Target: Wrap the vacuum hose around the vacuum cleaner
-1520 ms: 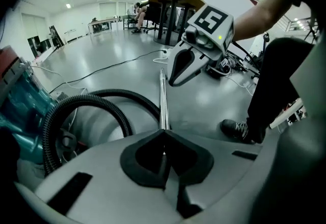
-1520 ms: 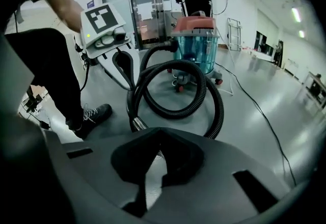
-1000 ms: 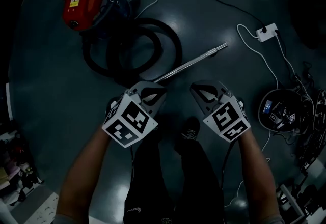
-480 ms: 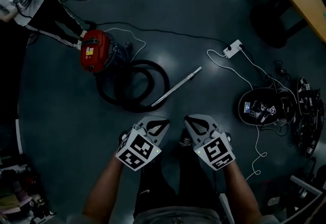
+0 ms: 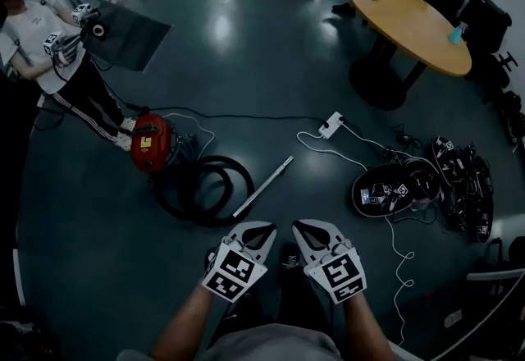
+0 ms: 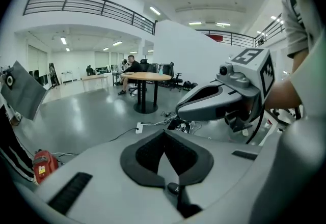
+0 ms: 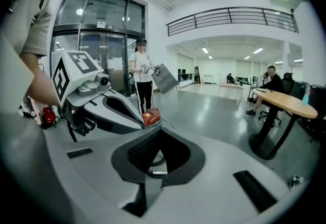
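The red vacuum cleaner (image 5: 152, 142) stands on the dark floor at the left. Its black hose (image 5: 201, 187) lies in loose coils beside it, and the metal wand (image 5: 264, 185) stretches out to the right of the coils. My left gripper (image 5: 259, 230) and right gripper (image 5: 308, 230) hang side by side high above the floor, well short of the hose. Both are shut with nothing between their jaws. In the left gripper view the vacuum cleaner (image 6: 43, 164) shows low at the left. In the right gripper view the vacuum cleaner (image 7: 151, 115) sits just past the jaw tips.
A person (image 5: 49, 47) with a grey board stands behind the vacuum. A white power strip (image 5: 330, 125) and its cables lie right of the wand. A heap of black gear (image 5: 426, 183) lies further right, and a round wooden table (image 5: 410, 19) stands at the back right.
Both grippers have risen together, still shut and side by side. The view has lifted with them, so the vacuum and hose look smaller and farther, and the room's far side has come into sight.
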Available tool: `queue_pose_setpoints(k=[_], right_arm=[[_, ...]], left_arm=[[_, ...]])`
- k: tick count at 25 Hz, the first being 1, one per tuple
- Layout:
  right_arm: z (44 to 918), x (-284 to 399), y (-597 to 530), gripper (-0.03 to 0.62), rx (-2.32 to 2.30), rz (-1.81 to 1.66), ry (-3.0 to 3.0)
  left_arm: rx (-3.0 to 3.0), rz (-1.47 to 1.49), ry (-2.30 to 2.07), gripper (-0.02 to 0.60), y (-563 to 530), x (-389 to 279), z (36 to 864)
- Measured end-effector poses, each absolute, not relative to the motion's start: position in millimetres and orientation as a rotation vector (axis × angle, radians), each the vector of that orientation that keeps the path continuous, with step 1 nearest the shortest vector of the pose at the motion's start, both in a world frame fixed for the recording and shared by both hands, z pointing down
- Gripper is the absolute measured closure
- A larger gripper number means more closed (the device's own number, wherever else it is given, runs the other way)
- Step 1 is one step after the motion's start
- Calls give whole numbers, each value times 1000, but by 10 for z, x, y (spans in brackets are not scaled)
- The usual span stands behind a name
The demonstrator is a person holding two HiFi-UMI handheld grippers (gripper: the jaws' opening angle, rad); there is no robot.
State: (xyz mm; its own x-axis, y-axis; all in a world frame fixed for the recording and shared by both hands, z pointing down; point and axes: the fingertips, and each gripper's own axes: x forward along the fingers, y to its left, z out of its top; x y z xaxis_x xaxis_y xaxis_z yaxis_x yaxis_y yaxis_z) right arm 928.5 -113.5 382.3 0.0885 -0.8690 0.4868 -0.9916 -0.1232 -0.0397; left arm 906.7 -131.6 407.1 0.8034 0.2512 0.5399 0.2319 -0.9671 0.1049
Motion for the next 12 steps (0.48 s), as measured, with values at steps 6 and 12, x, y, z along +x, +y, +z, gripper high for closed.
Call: queue_pose_setpoints(k=[6, 12], right_arm=[[3047, 8828, -899, 588, 2316, 458, -1799], [2518, 8540, -808, 588, 2435, 327, -1770]], left_arm=[[3043, 673, 409, 574, -1095, 8740, 3252], [3145, 520, 452, 574, -981, 8513, 2647]])
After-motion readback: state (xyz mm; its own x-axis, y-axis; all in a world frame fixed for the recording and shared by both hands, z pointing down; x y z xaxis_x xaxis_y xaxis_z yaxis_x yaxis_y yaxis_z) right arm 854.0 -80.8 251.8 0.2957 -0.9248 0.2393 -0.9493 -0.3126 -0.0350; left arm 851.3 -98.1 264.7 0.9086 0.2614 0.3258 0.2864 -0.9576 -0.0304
